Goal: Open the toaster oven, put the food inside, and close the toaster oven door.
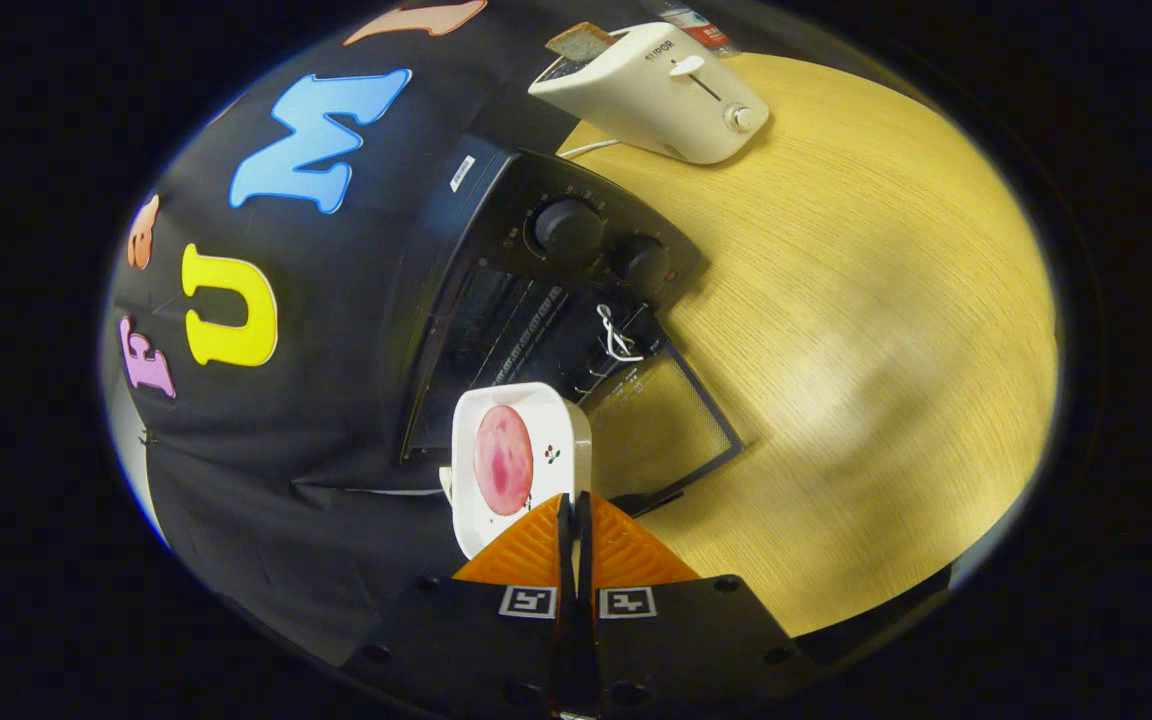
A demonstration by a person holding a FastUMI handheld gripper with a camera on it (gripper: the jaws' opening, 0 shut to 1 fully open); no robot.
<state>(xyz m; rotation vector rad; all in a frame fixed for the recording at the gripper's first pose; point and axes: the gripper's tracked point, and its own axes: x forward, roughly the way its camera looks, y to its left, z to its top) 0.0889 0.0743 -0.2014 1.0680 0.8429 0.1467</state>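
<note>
The black toaster oven (pixel 496 300) stands on the wooden table with its glass door (pixel 666 425) folded down open, and the wire rack shows inside. My gripper (pixel 574 505) is shut on the rim of a white square plate (pixel 516 465) that carries a round pink slice of food (pixel 503 460). The plate hangs tilted just ahead of the fingers, in front of the oven's open mouth and above the lowered door. Two round knobs (pixel 568 228) sit on the oven's control panel beyond the plate.
A white pop-up toaster (pixel 661 92) with a slice of bread (pixel 581 40) in its slot stands farther back on the light wooden table (pixel 866 330). Its white cord runs beside the oven. The booth's black cloth wall is behind the oven.
</note>
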